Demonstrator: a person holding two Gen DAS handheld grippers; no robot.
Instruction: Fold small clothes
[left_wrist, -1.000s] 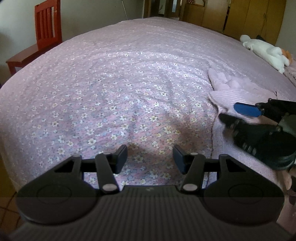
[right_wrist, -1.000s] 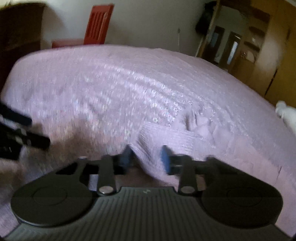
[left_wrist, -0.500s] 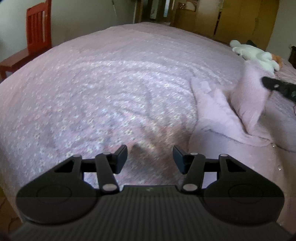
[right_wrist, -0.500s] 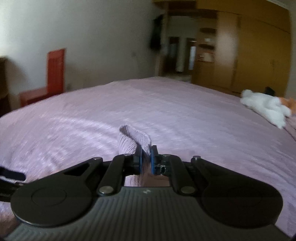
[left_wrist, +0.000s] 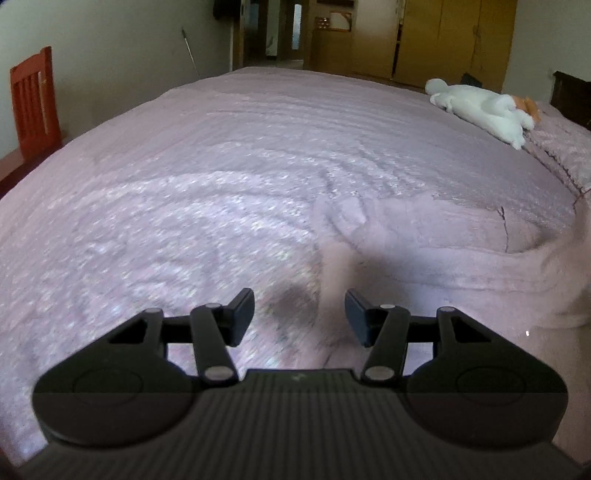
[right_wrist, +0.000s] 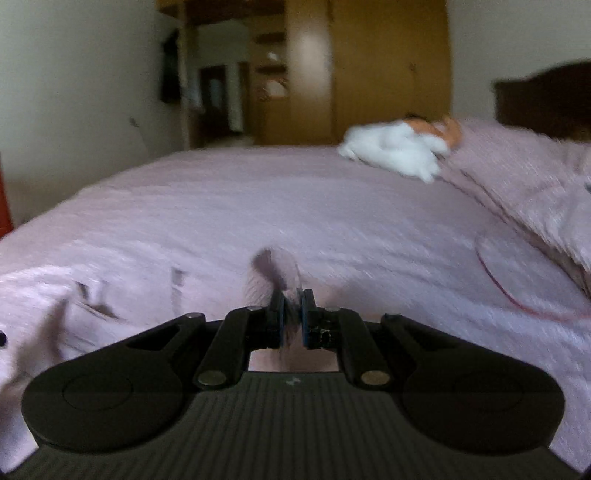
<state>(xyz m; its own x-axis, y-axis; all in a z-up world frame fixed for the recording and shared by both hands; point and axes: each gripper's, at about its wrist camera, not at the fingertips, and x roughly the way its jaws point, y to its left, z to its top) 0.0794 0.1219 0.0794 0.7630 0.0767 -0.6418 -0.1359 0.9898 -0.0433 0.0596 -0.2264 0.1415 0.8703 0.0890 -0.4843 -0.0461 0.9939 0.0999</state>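
The right wrist view was smeared by motion blur; the pink garment (right_wrist: 275, 275) pinched in the right tool (right_wrist: 291, 319) showed only a blurred tuft, the rest hidden behind the tool body; the white soft toy (right_wrist: 397, 153) far right was too blurred to identify; in the left wrist view the garment (left_wrist: 461, 251) ran off the right edge; the red chair (left_wrist: 33, 107) was cut by the left edge.

A home bedroom: wide bed (left_wrist: 221, 177), wooden wardrobe (left_wrist: 450, 37), plush toy (left_wrist: 480, 107), red chair (left_wrist: 33, 103).
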